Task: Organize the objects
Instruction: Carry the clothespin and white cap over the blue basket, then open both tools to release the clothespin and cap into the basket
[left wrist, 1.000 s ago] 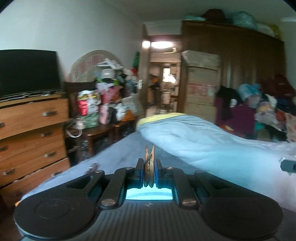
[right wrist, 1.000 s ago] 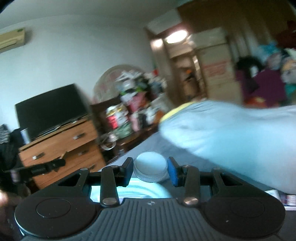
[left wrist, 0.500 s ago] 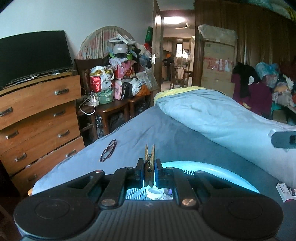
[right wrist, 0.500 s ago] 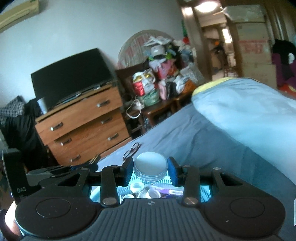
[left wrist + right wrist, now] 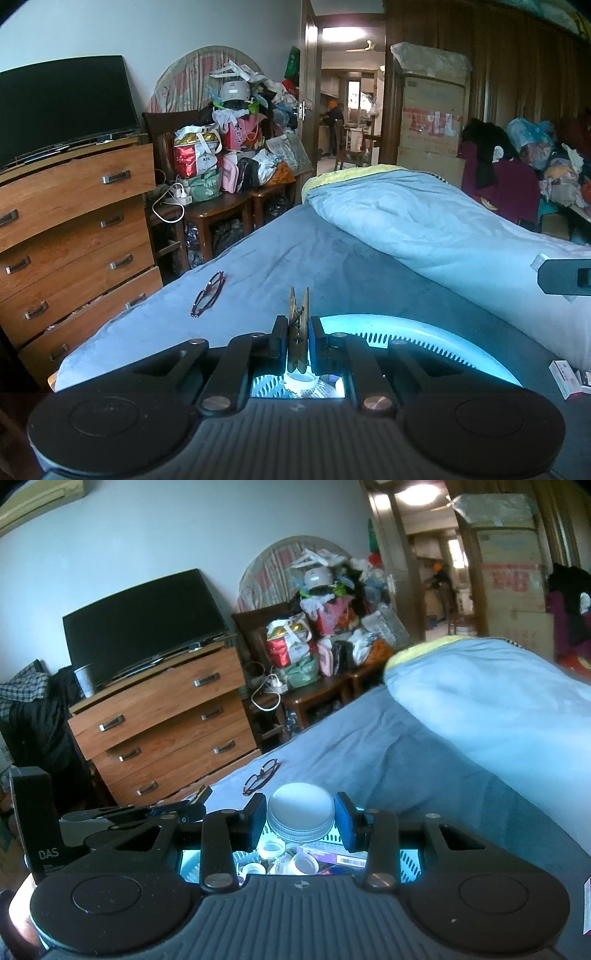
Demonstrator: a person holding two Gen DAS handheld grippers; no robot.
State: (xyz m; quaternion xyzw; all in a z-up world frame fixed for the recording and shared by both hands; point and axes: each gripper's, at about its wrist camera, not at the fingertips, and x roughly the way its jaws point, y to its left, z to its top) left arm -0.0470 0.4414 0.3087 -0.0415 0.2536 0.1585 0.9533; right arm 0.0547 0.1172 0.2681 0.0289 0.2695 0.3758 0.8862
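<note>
A wooden clothespin point(image 5: 297, 325) stands upright with my left gripper point(image 5: 297, 341) shut on it, hanging over a light blue slotted basket point(image 5: 424, 334) that rests on the bed. My right gripper point(image 5: 300, 818) is shut on a round silver tin point(image 5: 300, 816) with a ribbed rim, above the same basket point(image 5: 406, 858). Small white caps point(image 5: 303, 862) and a purple box point(image 5: 332, 851) lie inside it. The left gripper point(image 5: 177, 810) shows at the left of the right wrist view.
Red-framed glasses point(image 5: 208, 293) lie on the grey-blue bed sheet point(image 5: 332, 258) beyond the basket. A folded pale blue duvet point(image 5: 443, 229) fills the right side. A wooden dresser point(image 5: 74, 236) with a TV stands left of the bed. Small boxes point(image 5: 565, 376) lie at the right.
Both grippers swung down and over the basket, which now shows under the fingers. The right view stopped moving in the last half second. Both grips are unchanged.
</note>
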